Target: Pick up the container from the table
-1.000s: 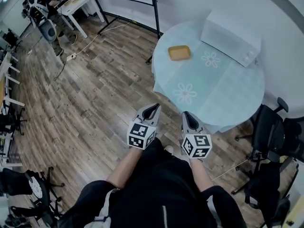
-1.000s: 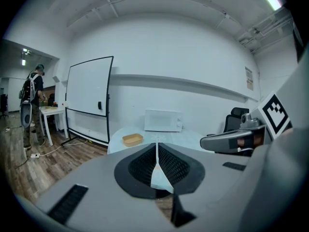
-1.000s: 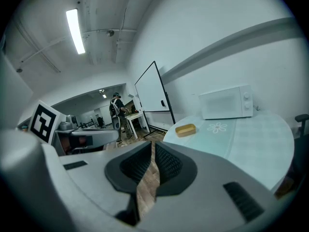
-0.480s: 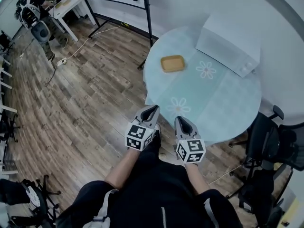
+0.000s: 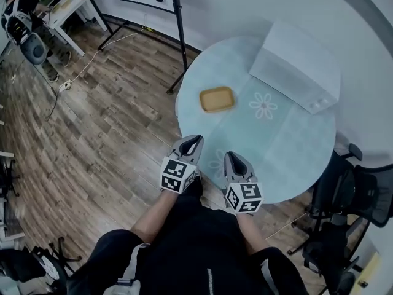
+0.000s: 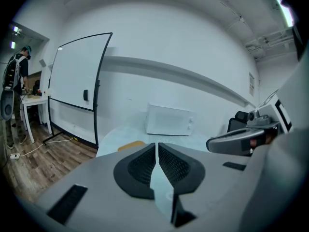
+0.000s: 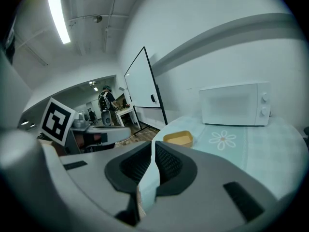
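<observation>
Shallow, yellow, round-cornered container (image 5: 217, 99) lies untouched; left gripper (image 5: 193, 141) and right gripper (image 5: 233, 158) pressed together.

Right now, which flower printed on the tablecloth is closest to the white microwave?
The flower between the yellow container and the microwave. The other flower sits near the front edge of the tablecloth, far from it.

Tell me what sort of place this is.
Probably an office or lab room with a break corner. A whiteboard stands on a frame, a white microwave sits on a round table, and black office chairs stand beside it on a wood-plank floor.
</observation>
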A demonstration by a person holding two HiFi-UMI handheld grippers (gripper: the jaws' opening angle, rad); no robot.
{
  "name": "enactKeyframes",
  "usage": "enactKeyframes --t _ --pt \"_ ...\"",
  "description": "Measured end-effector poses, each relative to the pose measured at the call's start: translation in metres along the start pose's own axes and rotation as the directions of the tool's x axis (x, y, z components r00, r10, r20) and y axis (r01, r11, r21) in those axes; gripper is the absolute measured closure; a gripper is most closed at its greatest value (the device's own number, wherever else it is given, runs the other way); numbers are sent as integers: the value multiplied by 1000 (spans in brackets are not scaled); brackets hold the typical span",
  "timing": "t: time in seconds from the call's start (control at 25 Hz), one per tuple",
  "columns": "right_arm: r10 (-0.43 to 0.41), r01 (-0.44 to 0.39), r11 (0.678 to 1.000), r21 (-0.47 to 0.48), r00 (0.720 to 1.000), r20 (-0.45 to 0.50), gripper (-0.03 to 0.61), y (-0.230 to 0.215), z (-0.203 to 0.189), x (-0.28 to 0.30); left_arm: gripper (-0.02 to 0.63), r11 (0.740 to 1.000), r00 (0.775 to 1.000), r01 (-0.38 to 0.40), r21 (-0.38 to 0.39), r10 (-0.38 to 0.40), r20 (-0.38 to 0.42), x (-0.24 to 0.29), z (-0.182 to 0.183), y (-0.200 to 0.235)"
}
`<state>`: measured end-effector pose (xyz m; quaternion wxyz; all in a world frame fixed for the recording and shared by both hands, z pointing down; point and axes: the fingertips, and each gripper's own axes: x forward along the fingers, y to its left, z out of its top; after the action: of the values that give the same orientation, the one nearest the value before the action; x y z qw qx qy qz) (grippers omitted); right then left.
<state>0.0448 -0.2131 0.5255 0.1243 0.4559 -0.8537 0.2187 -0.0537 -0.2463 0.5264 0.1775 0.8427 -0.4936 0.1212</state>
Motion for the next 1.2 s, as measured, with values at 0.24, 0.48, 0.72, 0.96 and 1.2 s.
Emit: enactKeyframes --t 0.24,0.48,0.72,0.96,1.2 --pt "-43 43 999 22 999 -11 552 -12 17 46 586 999 999 38 -1 -38 -33 38 9 42" --pt "-66 66 997 25 998 -9 552 -22 33 74 586 1000 997 28 -2 -28 -68 70 5 71" --pt "-55 55 998 11 999 -4 552 -32 45 96 586 999 995 -17 -35 14 -96 96 -2 85" --pt "-24 24 1000 -4 999 -35 552 -44 44 105 559 988 983 -114 -100 98 -152 122 -20 102" --pt "-36 37 999 14 998 -58 552 -61 37 109 519 977 965 -155 -143 119 -235 155 -52 119"
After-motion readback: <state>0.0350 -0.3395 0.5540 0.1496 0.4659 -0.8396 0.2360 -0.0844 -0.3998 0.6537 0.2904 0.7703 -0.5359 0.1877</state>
